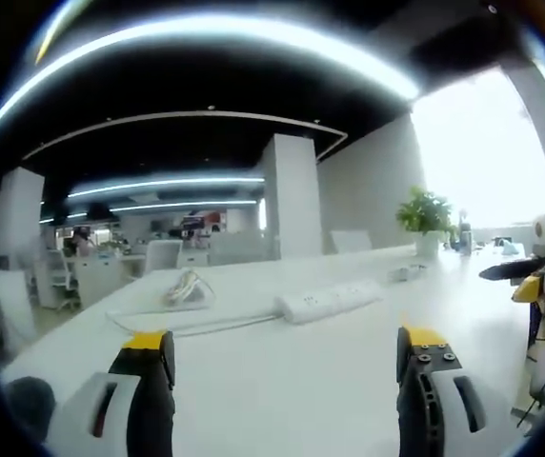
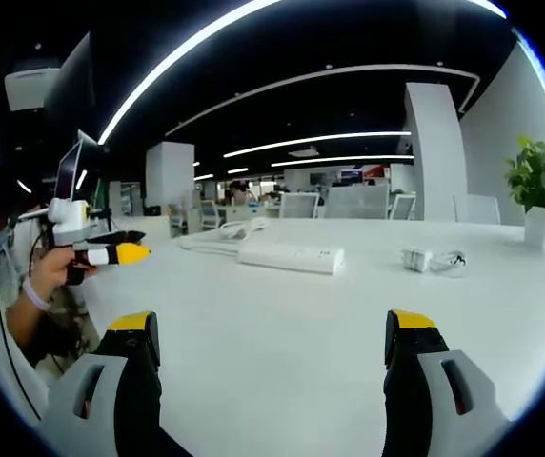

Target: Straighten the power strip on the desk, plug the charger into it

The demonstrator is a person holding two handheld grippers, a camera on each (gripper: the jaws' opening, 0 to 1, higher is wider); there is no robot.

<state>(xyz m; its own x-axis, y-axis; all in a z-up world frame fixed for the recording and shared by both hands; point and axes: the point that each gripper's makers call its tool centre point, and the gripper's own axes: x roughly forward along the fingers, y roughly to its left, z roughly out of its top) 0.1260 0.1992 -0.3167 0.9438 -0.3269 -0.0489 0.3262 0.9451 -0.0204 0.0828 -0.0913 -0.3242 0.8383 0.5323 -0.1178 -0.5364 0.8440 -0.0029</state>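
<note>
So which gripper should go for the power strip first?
Left, probably. The power strip lies almost straight ahead between the open left gripper jaws. From the right gripper, also open and empty, it looks comparably far; the charger sits right of it.

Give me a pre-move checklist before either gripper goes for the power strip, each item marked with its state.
1. Left gripper open and holding nothing: ok.
2. Right gripper open and holding nothing: ok.
3. Power strip in sight on the desk, nothing lying on it: ok.
4. Strip lying square to the desk edge: not ok, it sits at an angle in the left gripper view.
5. Charger located, lying on the desk apart from the strip, its cable beside it: ok.
6. Strip's sockets free: cannot tell, too small.
</note>
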